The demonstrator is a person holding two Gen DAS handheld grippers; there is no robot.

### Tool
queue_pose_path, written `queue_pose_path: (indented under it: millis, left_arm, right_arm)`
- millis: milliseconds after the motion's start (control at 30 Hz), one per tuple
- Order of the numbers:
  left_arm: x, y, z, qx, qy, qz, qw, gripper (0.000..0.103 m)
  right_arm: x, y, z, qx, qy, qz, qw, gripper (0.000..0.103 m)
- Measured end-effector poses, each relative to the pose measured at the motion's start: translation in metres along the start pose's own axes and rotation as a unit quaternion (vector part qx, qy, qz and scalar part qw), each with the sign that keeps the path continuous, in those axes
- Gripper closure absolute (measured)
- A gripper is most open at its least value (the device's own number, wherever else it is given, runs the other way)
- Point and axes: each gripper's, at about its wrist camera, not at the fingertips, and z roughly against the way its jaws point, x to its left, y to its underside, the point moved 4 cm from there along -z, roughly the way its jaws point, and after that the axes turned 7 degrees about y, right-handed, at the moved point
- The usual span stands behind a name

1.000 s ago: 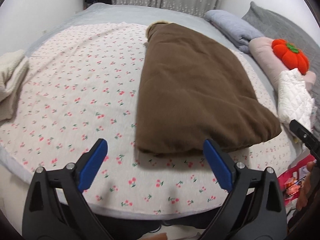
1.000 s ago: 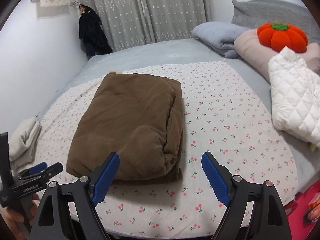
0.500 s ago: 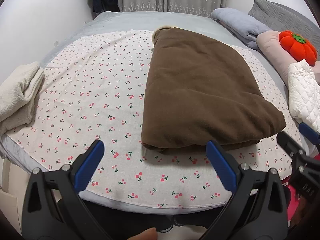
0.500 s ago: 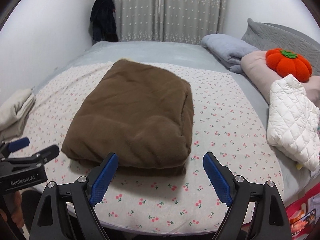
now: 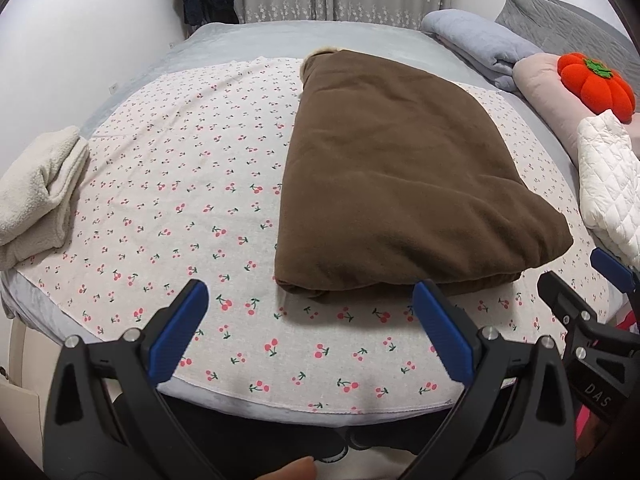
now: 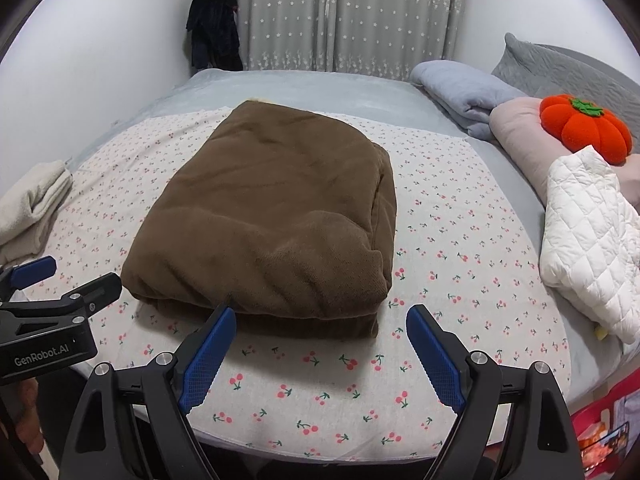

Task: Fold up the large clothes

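Two grippers are in your hands, both spread wide and holding nothing. Your left gripper (image 5: 308, 312) hangs over the near edge of the cherry-print sheet (image 5: 168, 184), its blue pads (image 5: 178, 334) clear of the fabric; between them lies only printed cloth, with the near left corner of the folded brown garment (image 5: 396, 184) just beyond the right pad. Your right gripper (image 6: 318, 340) stands equally wide over the same near edge, its blue fingertips (image 6: 434, 356) bare; the left one sits just in front of the garment's near fold, though you cannot tell whether it touches. Brown garment: folded into a thick rectangle, lying flat at the middle of the sheet, long side running away from you, a pale furry trim (image 5: 314, 56) showing at the far end. Outward, left: a folded cream fleece (image 5: 36, 196) on the sheet's edge. Outward, right: a white quilted jacket (image 6: 588, 240), a pink pillow (image 6: 520, 132) bearing an orange pumpkin cushion (image 6: 584, 128), a rolled grey-blue blanket (image 6: 464, 92). Far wall: grey star-print curtains (image 6: 352, 16), with a dark garment (image 6: 212, 24) hanging in the corner.
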Motion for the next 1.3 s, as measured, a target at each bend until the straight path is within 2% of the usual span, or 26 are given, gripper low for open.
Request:
queue_pose_path:
  millis: [1300]
  left_arm:
    - [-0.012,0.004,0.003,0.007,0.014,-0.011,0.9998,0.001]
  right_arm:
    - [-0.011,0.007,-0.002,0.011,0.003,-0.001,1.0,0.014]
